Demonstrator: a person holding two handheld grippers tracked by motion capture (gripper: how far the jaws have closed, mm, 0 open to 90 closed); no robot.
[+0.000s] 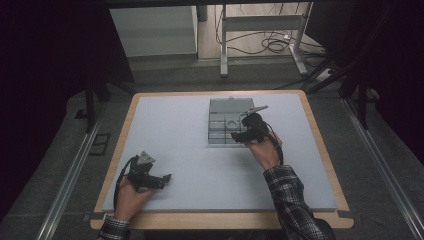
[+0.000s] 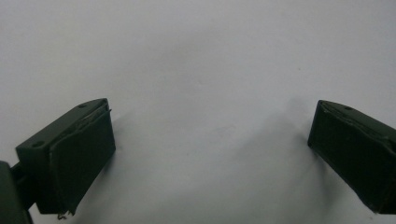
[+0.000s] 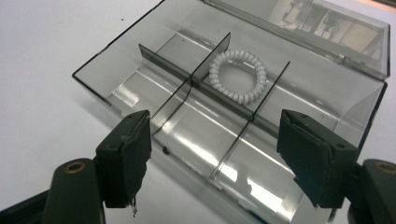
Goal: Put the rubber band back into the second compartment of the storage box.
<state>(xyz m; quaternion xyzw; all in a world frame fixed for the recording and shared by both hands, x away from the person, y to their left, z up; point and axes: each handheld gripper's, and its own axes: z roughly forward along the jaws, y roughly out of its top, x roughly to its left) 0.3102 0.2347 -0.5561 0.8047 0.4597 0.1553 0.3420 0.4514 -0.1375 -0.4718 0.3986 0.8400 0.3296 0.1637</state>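
While your right gripper hangs over the box, the hair tie is already stowed.
On the bench, the clear divided organizer box holds the white coil hair tie in its middle rear compartment; right fingers apart and empty, left gripper fingers apart over bare bench. Next probably calls for closing the open lid.

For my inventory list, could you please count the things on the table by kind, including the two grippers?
Clear plastic box with dividers, lid open: 1
White coiled hair tie, lying in a back compartment of the box: 1
Grippers: 2, the left gripper and the right gripper, both open and holding nothing
Total: 4
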